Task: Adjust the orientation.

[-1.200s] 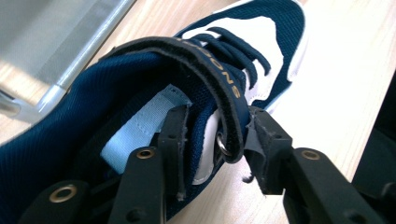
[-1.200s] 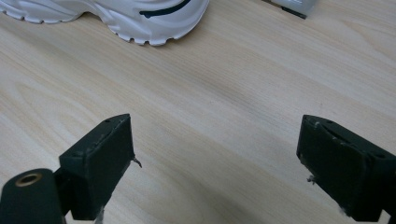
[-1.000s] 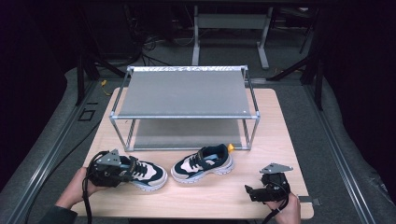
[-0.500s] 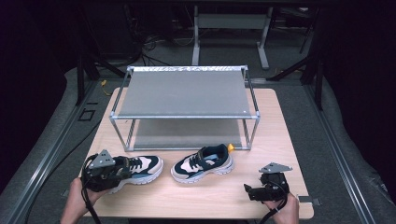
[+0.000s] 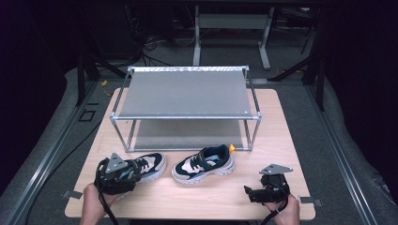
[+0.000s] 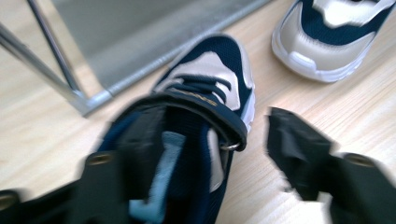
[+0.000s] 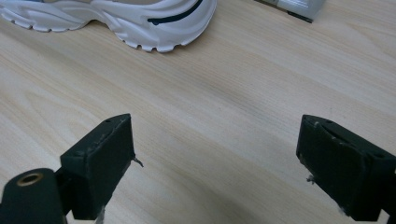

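The left gripper (image 5: pixel 123 174) sits at the near left of the desk (image 5: pixel 197 197), right at the heel of the left shoe (image 6: pixel 205 88). Its jaws have just been opening: in the left gripper view one jaw lies over the shoe's collar and the other stands off on bare wood beside it, so the heel wall lies between them but the pads no longer press on it, and the shoe rests on the desk on its own sole. The shoe's long axis runs straight away from this gripper, toe pointing toward the shoe rack (image 5: pixel 185 117) and stopping just short of the rack's near left leg. Just to the right of this shoe lies the second shoe (image 5: pixel 204 164), also in front of the rack, its length lying more across the desk, heel with the orange tab toward the right. The right gripper (image 5: pixel 248 191) hovers wide open and empty at the near right, well apart from the second shoe but the nearer of the two to it. By my reading, the next grasp falls to it.
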Available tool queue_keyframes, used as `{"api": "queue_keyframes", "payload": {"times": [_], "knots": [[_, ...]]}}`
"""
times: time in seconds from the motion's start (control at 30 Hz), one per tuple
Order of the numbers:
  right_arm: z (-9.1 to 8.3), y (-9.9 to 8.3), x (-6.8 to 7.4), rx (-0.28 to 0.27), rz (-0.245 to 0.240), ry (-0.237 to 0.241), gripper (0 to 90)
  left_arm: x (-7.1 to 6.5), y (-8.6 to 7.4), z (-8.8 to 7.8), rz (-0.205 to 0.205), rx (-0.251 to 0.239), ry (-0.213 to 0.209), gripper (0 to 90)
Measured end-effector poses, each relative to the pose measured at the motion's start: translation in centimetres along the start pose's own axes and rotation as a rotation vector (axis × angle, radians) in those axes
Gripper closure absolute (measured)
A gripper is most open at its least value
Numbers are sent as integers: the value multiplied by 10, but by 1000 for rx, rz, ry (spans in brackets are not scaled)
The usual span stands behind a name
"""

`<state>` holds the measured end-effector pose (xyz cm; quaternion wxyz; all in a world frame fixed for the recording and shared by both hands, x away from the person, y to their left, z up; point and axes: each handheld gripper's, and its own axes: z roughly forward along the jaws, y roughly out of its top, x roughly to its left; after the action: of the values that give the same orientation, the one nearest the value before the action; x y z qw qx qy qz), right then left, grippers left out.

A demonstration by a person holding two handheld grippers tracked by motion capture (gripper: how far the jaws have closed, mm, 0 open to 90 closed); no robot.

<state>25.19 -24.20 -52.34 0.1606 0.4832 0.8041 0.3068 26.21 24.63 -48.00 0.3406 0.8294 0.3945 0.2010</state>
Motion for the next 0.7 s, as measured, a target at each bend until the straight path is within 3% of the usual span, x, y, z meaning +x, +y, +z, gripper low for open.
{"api": "queue_keyframes", "payload": {"times": [0.1,0.17,0.3,0.33,0.47,0.5,0.7], "knots": [[-1,-2,-2,-13,5,7,104,11,0,-17,36,-33,-19,183],[-1,-3,-3,-14,7,24,101,23,-4,-26,41,-38,-18,134],[0,0,-1,-10,-2,34,95,45,-16,-33,35,-50,-73,0],[1,0,-2,-12,-10,33,92,52,-23,-32,39,-46,-88,0],[3,-1,-3,-17,2,42,88,59,-35,-24,29,-59,-119,0],[3,-1,-3,-14,7,44,88,58,-41,-16,13,-58,-129,0],[2,-2,-2,-8,3,56,87,54,-51,5,7,-41,-150,0]]}}
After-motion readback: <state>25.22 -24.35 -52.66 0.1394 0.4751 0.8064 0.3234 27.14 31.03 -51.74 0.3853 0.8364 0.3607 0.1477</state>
